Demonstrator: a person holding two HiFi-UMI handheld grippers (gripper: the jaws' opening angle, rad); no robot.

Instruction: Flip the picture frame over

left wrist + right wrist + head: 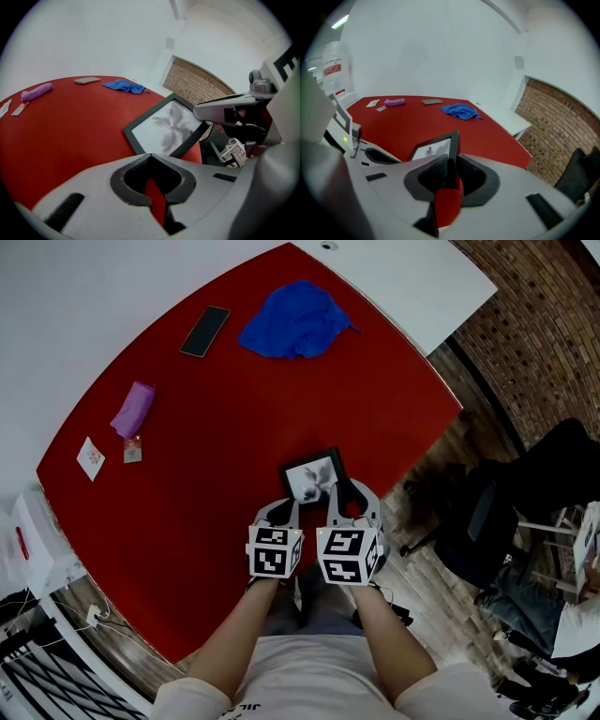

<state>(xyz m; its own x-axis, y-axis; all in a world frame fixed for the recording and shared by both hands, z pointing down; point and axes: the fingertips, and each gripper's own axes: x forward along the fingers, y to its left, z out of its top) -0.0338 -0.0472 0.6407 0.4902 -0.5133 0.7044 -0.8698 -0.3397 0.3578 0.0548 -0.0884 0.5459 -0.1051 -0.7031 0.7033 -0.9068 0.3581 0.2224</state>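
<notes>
Black picture frame [312,477], grey flower print up; aslant, 1 edge raised; by red table [187,521] edge

Office (red table [187,549], brick wall [525,343], chair [483,512])

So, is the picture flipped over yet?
Not yet. Done: the right gripper is clamped on the picture frame at its edge. In hand: the frame looks tipped up off the red table, its flower picture showing. Left: turn it over and lay it face down. The left gripper is shut and empty beside it.
</notes>
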